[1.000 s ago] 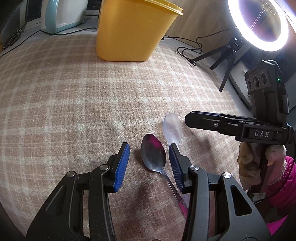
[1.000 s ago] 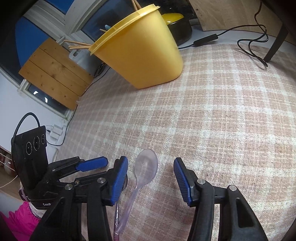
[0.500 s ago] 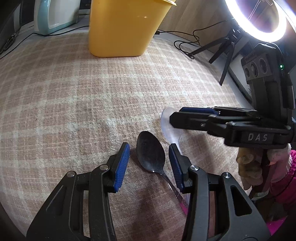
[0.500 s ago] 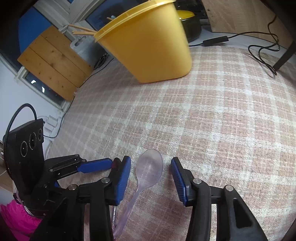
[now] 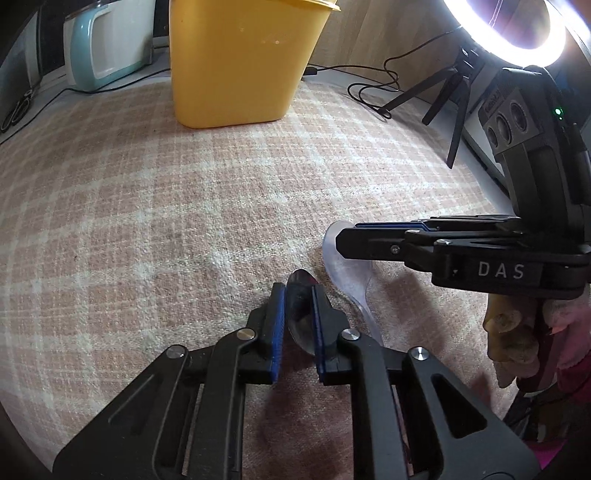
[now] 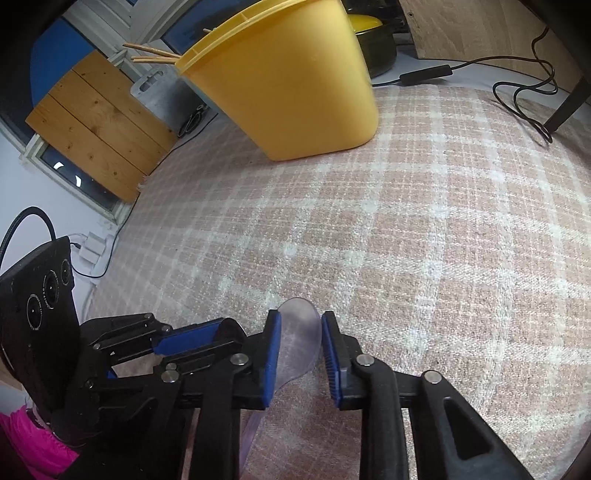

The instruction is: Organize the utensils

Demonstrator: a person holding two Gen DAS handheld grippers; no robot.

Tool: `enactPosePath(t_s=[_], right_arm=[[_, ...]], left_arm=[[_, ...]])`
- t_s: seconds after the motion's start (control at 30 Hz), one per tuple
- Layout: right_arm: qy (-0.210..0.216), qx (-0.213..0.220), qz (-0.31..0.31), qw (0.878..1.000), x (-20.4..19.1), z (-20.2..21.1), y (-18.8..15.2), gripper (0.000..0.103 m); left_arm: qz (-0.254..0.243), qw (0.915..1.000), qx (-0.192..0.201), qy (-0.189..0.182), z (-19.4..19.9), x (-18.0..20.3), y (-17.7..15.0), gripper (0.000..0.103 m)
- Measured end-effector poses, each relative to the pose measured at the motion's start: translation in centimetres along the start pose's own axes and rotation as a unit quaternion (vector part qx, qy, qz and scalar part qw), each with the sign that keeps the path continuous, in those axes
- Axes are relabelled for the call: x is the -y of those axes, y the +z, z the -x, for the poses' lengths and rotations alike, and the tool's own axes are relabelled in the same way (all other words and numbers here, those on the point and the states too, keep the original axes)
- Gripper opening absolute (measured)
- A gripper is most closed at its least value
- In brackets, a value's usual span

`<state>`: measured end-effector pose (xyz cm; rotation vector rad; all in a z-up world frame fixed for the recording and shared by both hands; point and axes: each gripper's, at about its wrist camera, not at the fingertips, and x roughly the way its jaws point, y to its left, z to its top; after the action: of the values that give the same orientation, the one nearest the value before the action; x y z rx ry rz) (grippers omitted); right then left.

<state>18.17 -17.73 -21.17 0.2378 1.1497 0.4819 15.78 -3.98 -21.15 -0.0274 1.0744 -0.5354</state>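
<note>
A metal spoon [image 5: 300, 314] lies on the plaid cloth [image 5: 147, 221]. Its bowl sits between the blue pads of my left gripper [image 5: 298, 291], whose jaws are closing and touch it on both sides. Just right of it lies a clear plastic spoon [image 6: 297, 347], also visible in the left wrist view [image 5: 347, 273]. My right gripper [image 6: 299, 317] is closing too, with that spoon's bowl filling the gap between its pads. The two grippers stand side by side, almost touching. Both handles run back under the grippers, mostly hidden. A yellow bin [image 6: 288, 85] stands at the far side of the cloth.
Wooden chopsticks [image 6: 151, 51] stick out of the bin. A ring light [image 5: 506, 22] on a tripod [image 5: 454, 103] and cables [image 6: 524, 92] are at the right edge. A pale blue appliance [image 5: 107, 48] and a black pot [image 6: 373, 40] stand behind. A gloved hand [image 5: 513, 332] holds the right gripper.
Both grippers have narrowed from wide apart onto the spoon bowls. The right gripper has come closer beside the left one. The spoons lie in the same place.
</note>
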Motion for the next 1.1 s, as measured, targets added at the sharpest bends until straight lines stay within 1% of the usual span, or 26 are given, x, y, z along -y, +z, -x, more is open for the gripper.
enactPosePath(t_s=[0.03,0.07,0.1,0.2,0.37,0.4,0.43,0.57,0.6,0.63,0.67,0.73,0.9,1.1], right_arm=[[0.000,-0.001,-0.001,1.000,0.0,0.0,0.0,0.010],[0.000,-0.002,-0.001,1.000,0.0,-0.1,0.0,0.008],[-0.001,-0.003,-0.001,1.000,0.0,-0.1,0.0,0.006],[0.001,-0.004,0.000,1.000,0.0,0.1,-0.1,0.003],[0.005,-0.010,0.015,1.000,-0.4,0.2,-0.2,0.003],[0.006,-0.012,0.017,1.000,-0.6,0.1,-0.2,0.004],[0.009,-0.018,0.017,1.000,-0.6,-0.1,-0.2,0.008],[0.007,-0.022,0.025,0.999,-1.0,-0.7,-0.1,0.008],[0.012,-0.021,0.024,0.999,-1.1,-0.7,0.0,0.014],[0.017,-0.021,0.021,0.999,-1.1,-0.8,0.0,0.016],[0.016,-0.020,0.022,0.999,-1.1,-0.8,0.1,0.016],[0.011,-0.023,0.031,0.999,-1.4,-1.0,0.2,0.004],[0.005,-0.015,0.043,0.999,-2.1,-0.4,0.4,0.001],[-0.007,0.021,0.050,0.999,-2.3,2.6,0.5,0.001]], left_arm=[[0.001,1.0000,0.002,-0.002,0.2,0.0,0.0,0.006],[0.005,1.0000,0.003,-0.007,0.3,-0.1,0.1,0.005],[0.008,0.9999,0.003,-0.011,0.4,-0.1,0.2,0.003],[0.001,1.0000,0.004,-0.007,0.6,0.2,0.3,0.003],[-0.013,0.9999,-0.003,-0.002,0.3,0.8,0.2,0.002],[-0.014,0.9999,-0.003,-0.002,0.3,0.8,0.2,0.002],[-0.015,0.9999,-0.004,-0.002,0.2,0.8,0.3,0.003],[-0.017,0.9998,-0.004,-0.002,0.2,0.9,0.3,0.003],[-0.019,0.9998,-0.004,-0.001,0.2,0.9,0.3,0.003],[-0.019,0.9998,-0.004,-0.001,0.2,0.9,0.3,0.003],[-0.018,0.9998,-0.004,-0.001,0.1,0.9,0.3,0.003],[-0.015,0.9999,-0.004,-0.001,0.0,0.9,0.4,0.003],[-0.009,1.0000,-0.002,0.000,0.6,0.6,0.2,0.001],[0.007,0.9999,0.015,-0.001,2.5,-0.1,0.6,0.000]])
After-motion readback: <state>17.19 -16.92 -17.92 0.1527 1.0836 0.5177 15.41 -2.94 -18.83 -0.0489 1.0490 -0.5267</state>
